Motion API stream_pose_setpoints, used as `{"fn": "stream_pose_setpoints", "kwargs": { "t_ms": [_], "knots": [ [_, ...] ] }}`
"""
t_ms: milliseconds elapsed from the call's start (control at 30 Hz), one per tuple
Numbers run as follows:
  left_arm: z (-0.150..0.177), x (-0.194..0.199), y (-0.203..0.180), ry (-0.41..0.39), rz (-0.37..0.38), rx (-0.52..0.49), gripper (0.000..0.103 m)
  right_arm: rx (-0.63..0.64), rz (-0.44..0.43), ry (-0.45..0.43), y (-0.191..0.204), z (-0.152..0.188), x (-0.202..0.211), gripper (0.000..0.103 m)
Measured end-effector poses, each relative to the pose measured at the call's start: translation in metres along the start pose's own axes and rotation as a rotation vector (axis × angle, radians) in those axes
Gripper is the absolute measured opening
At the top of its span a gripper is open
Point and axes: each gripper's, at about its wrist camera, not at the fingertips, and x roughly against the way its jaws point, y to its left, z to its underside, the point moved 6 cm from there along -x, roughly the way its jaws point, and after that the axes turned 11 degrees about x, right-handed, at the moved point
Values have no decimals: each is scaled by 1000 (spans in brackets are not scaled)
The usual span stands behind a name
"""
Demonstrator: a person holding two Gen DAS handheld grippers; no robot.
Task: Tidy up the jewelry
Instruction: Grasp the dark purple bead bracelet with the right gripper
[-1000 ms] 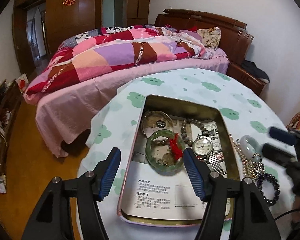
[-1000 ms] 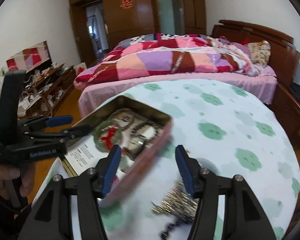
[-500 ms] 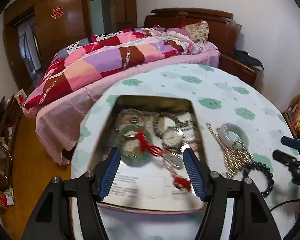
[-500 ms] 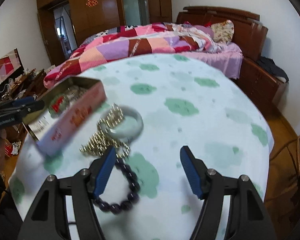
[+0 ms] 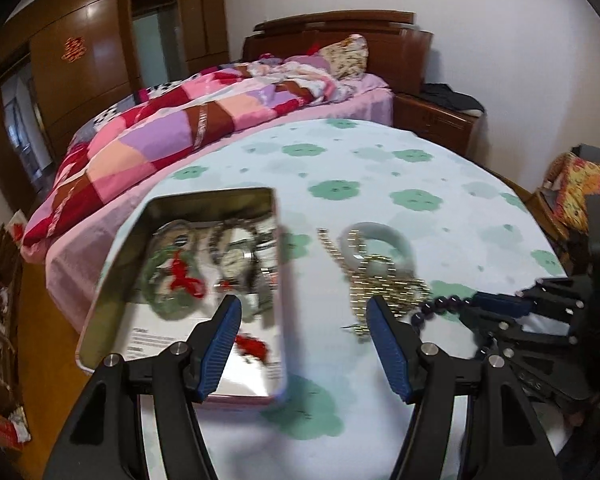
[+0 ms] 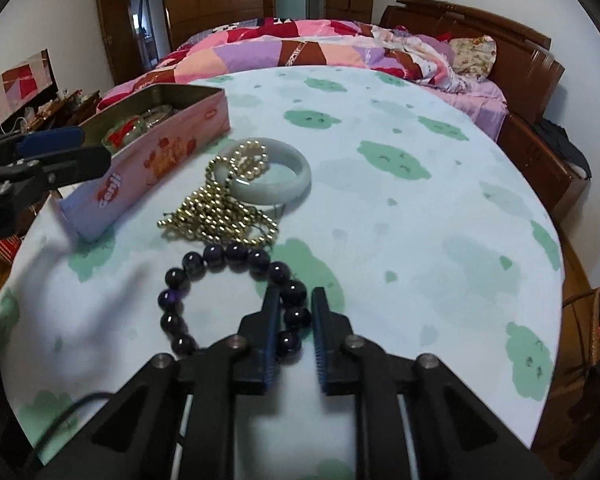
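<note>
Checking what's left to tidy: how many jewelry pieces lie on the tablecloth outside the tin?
3: dark bead bracelet between the right gripper's jaws, gold bead chain beyond it, pale bangle under that chain.

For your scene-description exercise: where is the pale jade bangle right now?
In the right wrist view the pale jade bangle lies on the tablecloth left of centre, beside the pink tin, with the gold bead chain draped over it.

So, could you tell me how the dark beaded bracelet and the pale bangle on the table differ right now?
The dark beaded bracelet is a loop of separate purple-black beads; the pale bangle is one solid ring. The right gripper has just closed on the bracelet's beads; the bangle is ungripped, with the gold bead chain draped over it. Both lie outside the tin.
</note>
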Motion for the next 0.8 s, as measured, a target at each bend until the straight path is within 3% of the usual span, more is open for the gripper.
{"fn": "stream_pose_setpoints", "kwargs": {
  "t_ms": [233, 300, 400, 633, 800],
  "knots": [
    [7, -5, -8, 25, 15, -10, 65, -105, 113, 35, -48, 15, 6, 17],
    [7, -5, -10, 25, 19, -13, 64, -143, 110, 35, -57, 18, 6, 17],
    [10, -9, -23, 39, 36, -48, 51, -121, 130, 25, -53, 17, 7, 18],
    [12, -31, -48, 83, 75, -90, 51, -104, 145, 0, -50, 15, 6, 18],
    [11, -57, -59, 151, 104, -76, 35, -87, 160, -13, -48, 13, 5, 19]
  ]
}}
